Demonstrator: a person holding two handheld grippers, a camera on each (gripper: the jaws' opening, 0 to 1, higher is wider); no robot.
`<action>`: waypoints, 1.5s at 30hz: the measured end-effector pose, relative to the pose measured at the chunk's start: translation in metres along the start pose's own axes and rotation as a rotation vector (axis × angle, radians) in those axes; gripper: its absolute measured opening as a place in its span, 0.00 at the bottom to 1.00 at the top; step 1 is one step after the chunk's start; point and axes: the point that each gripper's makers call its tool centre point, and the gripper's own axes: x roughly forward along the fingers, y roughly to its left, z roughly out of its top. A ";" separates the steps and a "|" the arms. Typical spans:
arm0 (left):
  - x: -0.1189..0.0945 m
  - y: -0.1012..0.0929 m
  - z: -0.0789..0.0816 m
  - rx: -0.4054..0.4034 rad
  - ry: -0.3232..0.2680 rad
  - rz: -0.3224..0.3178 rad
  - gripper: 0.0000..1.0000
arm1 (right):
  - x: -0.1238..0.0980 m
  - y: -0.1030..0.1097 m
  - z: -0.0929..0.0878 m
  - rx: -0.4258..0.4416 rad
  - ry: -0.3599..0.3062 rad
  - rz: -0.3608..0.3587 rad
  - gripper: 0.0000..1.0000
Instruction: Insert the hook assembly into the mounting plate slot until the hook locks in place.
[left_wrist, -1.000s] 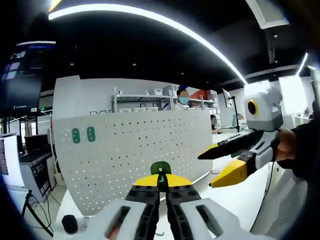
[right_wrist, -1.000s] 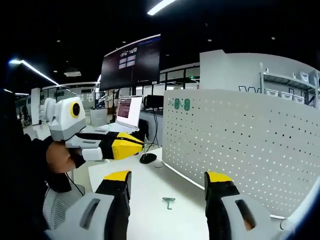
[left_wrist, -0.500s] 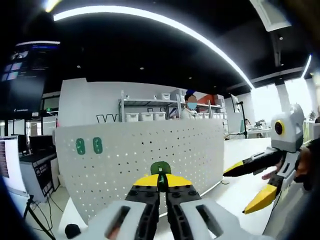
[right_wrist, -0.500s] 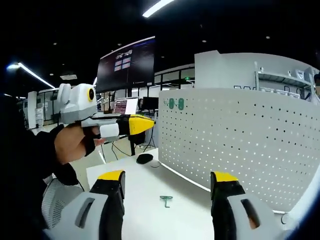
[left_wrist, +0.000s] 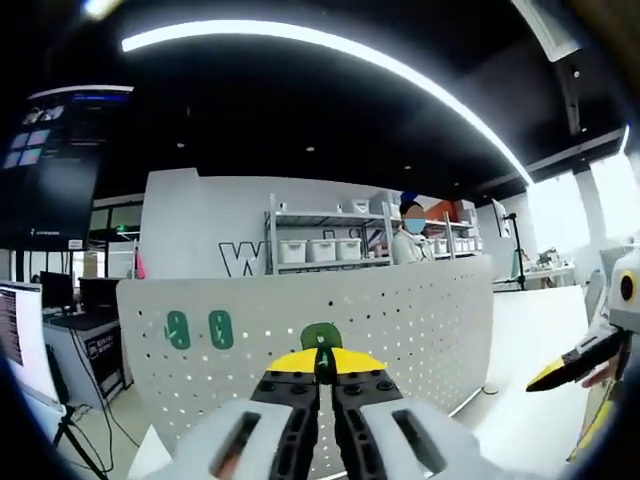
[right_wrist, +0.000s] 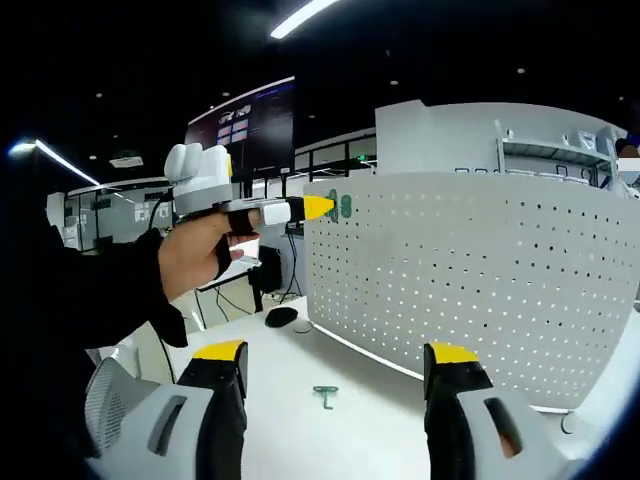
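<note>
My left gripper is shut on a small green hook that sticks up from between its yellow tips. Right ahead stands the white perforated mounting plate, upright on the table, with two green hooks fixed near its upper left corner. In the right gripper view a hand holds the left gripper level with those fixed hooks, its tip almost at the plate's edge. My right gripper is open and holds nothing. It is low over the white table, where another green hook lies.
A black mouse sits on the table by the plate's left end. Desks with monitors stand beyond it. Behind the plate are shelves with white bins and a person.
My left gripper has risen and moved toward the plate's upper left corner, still shut on the green hook. My right gripper has stayed low and open.
</note>
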 end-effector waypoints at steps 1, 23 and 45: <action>0.003 0.002 0.000 0.002 -0.002 0.006 0.03 | -0.001 -0.001 -0.001 0.002 0.000 -0.003 0.69; 0.065 0.045 -0.002 0.049 -0.033 0.134 0.02 | -0.005 -0.018 -0.015 0.039 0.030 -0.031 0.68; 0.082 0.052 -0.006 0.077 -0.042 0.140 0.02 | -0.001 -0.025 -0.024 0.062 0.053 -0.044 0.66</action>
